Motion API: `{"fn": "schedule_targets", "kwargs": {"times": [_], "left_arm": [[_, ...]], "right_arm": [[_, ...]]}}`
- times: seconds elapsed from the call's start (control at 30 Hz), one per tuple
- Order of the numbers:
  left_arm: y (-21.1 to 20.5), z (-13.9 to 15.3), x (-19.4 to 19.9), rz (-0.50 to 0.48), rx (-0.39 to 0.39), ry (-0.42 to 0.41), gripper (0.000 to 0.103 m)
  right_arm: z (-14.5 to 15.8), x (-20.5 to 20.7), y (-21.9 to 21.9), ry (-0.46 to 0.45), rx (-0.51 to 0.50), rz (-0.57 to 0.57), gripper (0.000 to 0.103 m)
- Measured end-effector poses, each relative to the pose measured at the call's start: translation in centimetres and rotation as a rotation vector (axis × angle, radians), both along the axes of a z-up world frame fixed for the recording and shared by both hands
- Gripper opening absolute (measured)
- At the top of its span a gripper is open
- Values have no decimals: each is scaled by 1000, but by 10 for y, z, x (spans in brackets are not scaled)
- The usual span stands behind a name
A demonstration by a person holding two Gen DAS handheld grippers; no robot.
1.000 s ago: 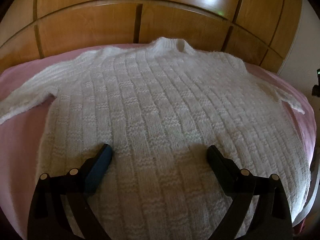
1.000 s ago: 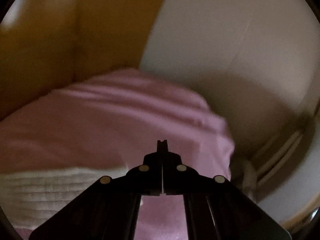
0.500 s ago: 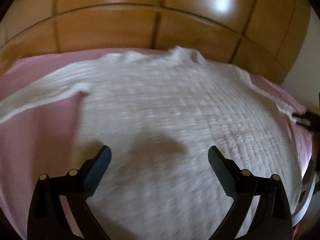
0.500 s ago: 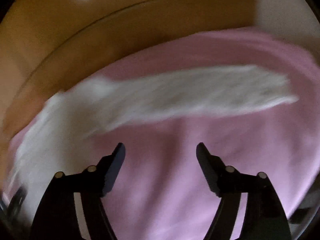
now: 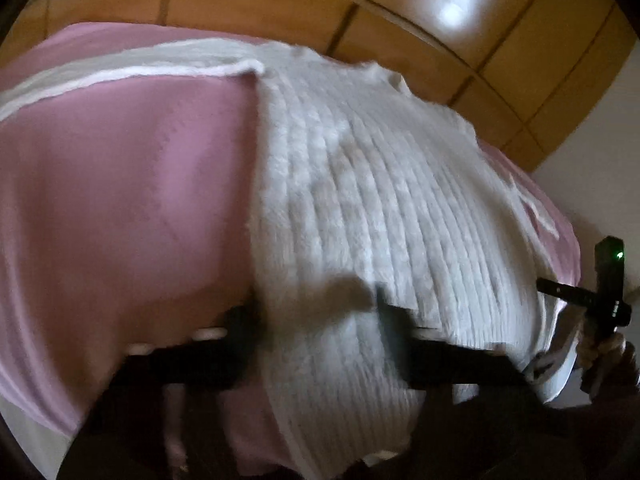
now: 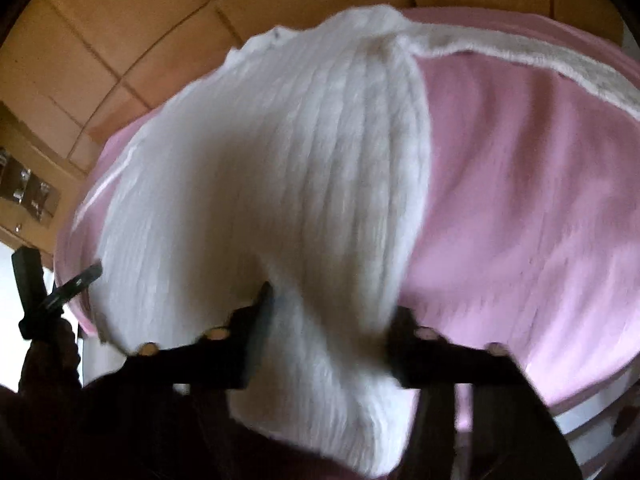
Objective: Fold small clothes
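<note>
— Where is the white ribbed knitted sweater (image 5: 384,208) found, and how is it gripped?

— It is spread on the pink bed sheet (image 5: 120,200), sleeves out at 10 and 2 o'clock. The left gripper (image 5: 316,320) and right gripper (image 6: 332,316) have just been closing; the jaws stand narrowed with hem bunched between them, seemingly pinched, though blur obscures contact.

— How will it handle?

— Soft, light and stretchy is judged likely; the thicker hem corners are best taken.

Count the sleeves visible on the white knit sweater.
2. One sleeve stretches left across the pink bed cover; the other sleeve stretches right. White knit sweater.
</note>
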State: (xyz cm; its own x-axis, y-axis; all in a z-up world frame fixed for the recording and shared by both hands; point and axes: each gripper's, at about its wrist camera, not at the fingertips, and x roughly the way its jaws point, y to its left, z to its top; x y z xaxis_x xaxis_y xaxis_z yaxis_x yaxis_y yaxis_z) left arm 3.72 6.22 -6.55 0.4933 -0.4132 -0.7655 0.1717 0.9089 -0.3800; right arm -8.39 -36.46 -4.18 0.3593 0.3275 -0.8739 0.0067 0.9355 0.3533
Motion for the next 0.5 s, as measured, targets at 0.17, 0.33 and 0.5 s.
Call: {"fn": "schedule_targets", "kwargs": {"times": [0.17,0.33,0.5], "left_arm": [[1,11,-5,-20,21,-25,9],[18,8,-19,0,27,16,8],[8,14,-16,-17,79,20,14]], "right_arm": [[29,-19,-5,-83,19,-26,10],[8,-30,-2,-9,-5,9,10],[-8,-17,-17,24,48,-41,23]]}}
